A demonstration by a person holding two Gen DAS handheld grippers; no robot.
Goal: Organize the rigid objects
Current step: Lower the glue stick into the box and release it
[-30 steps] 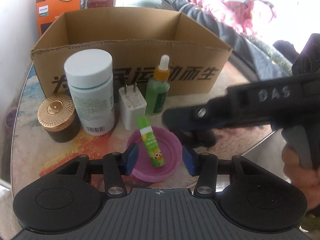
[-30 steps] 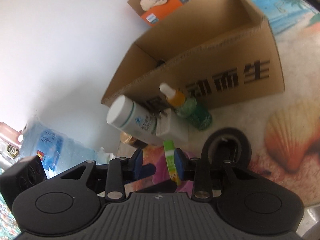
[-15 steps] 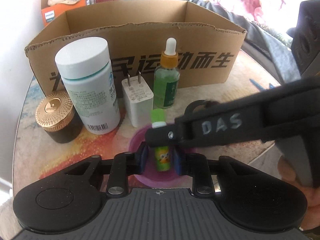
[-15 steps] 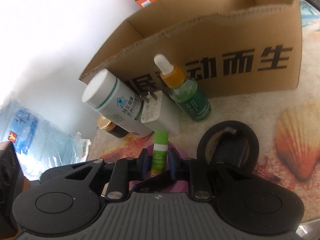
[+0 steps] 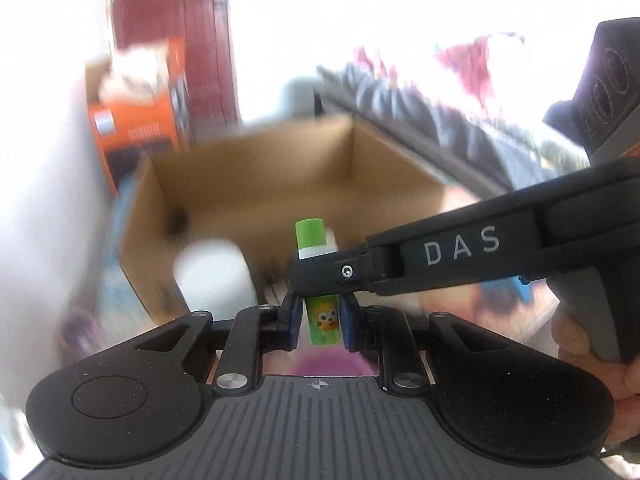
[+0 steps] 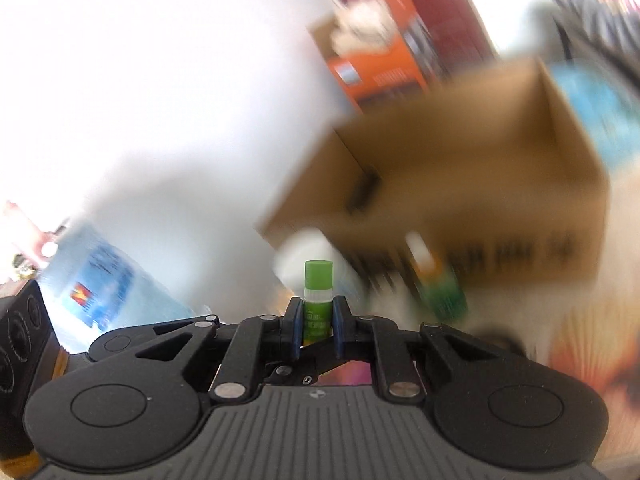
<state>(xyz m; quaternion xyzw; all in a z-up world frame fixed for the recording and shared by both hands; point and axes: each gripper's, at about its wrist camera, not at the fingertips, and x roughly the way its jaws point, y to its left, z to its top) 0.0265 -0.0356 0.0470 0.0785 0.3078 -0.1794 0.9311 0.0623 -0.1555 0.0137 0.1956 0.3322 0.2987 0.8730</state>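
Observation:
A small green stick with a green cap (image 5: 310, 240) and a cartoon label stands upright, held by both grippers at once. My left gripper (image 5: 322, 318) is shut on its lower part. My right gripper (image 6: 316, 322) is shut on its middle, and its finger crosses the left wrist view (image 5: 400, 264) from the right. The stick (image 6: 318, 280) is lifted above the purple lid (image 5: 332, 364). The open cardboard box (image 5: 280, 184) lies just beyond, blurred by motion.
A white pill bottle (image 5: 214, 276) and a green dropper bottle (image 6: 438, 288) stand in front of the box, blurred. An orange carton (image 5: 136, 128) sits behind the box to the left. A water bottle pack (image 6: 104, 276) lies at the left.
Both grippers have lifted the green stick off the purple lid and raised it toward the box; the background now blurs and the box's inside shows.

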